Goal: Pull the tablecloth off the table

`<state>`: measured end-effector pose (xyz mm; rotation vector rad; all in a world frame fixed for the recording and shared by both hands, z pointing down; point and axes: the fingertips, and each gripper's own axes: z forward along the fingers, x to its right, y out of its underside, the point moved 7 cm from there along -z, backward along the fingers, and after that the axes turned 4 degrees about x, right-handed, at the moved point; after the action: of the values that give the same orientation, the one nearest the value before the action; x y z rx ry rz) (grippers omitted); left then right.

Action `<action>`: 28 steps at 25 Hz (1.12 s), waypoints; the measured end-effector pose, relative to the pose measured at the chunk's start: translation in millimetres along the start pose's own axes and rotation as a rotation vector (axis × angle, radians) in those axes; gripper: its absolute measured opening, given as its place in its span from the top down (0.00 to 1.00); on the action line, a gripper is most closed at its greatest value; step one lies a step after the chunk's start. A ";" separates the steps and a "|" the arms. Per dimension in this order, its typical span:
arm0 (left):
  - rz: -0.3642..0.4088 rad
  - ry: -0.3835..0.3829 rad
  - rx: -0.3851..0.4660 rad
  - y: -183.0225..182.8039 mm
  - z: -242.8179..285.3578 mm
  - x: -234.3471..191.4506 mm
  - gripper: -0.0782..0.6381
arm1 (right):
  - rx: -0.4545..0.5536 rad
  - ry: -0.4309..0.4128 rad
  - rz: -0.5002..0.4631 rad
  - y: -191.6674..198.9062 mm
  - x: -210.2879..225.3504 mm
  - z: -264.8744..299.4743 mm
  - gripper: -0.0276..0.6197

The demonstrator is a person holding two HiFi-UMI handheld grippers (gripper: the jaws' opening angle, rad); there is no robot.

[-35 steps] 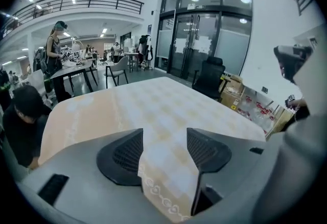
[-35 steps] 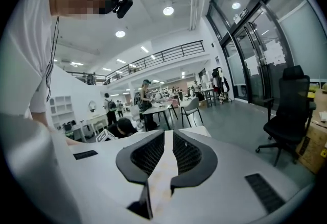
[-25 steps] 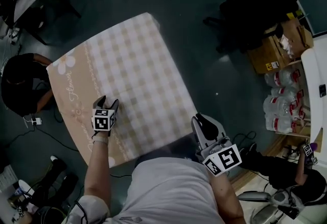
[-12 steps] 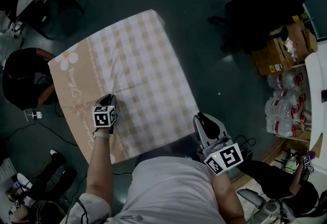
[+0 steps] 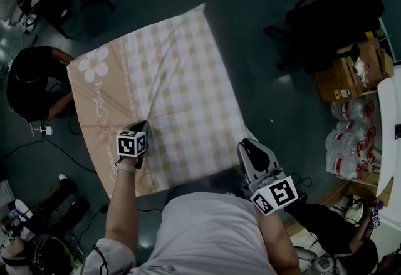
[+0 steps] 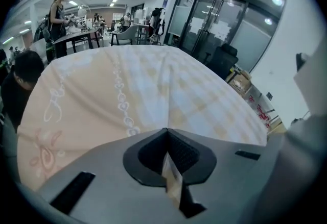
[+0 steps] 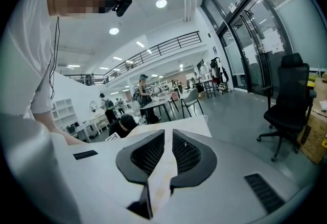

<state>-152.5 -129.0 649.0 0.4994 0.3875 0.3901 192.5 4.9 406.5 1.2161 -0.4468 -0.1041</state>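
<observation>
In the head view, the tablecloth [image 5: 169, 79] is seen spread over the table. It is roughly square, with its tan flowered border along the left. The left tongs [image 5: 141, 127] are set on it and the right tongs [image 5: 246, 146] at its near right corner.

In the left gripper view, the jaws have just been closing and are clamped on a pinched fold. A ridge is drawn straight away from it.

In the right gripper view, the jaws are shut on a cloth strip.
</observation>
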 end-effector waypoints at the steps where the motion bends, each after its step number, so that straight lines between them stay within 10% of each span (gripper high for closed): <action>1: 0.007 0.013 -0.016 5.7 -4.8 2.4 0.88 | 0.000 -0.004 0.000 0.1 -2.5 -0.7 0.91; 17: -0.027 0.259 -0.143 136.7 -32.6 103.5 0.88 | -0.007 -0.090 -0.008 34.4 -22.5 -27.2 0.91; 28: -0.001 0.324 -0.180 141.4 -46.2 104.2 0.87 | -0.021 -0.109 -0.002 17.5 -40.6 11.3 0.91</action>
<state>-121.1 49.6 659.1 0.2598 0.6591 0.5019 148.5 13.8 414.6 1.1942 -0.5378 -0.1772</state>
